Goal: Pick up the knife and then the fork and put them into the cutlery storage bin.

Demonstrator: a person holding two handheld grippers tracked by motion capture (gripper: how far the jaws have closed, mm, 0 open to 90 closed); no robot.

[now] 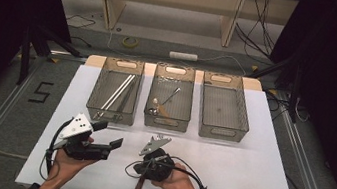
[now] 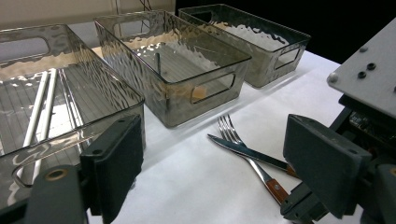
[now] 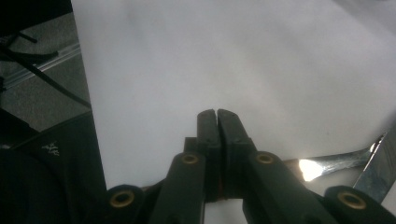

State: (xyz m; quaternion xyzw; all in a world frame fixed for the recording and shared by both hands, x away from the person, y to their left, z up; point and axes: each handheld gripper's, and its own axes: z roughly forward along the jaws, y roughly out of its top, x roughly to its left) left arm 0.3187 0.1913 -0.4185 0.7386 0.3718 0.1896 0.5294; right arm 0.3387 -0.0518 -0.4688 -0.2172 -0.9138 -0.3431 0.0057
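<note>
Jaws of the right gripper (image 3: 217, 122) are pressed together, pointing down at the white table (image 1: 253, 188), with the metal fork (image 3: 336, 161) and the knife (image 3: 379, 169) running out from under them to one side; whether the pads pinch a handle cannot be told. From above, the right hand (image 1: 177, 183) cups this gripper from behind, near the table's front edge. Beside it, the left gripper (image 1: 111, 135) lies level in the left hand (image 1: 65, 162), jaws wide apart and holding nothing, aimed toward the three clear bins (image 1: 170, 97).
</note>
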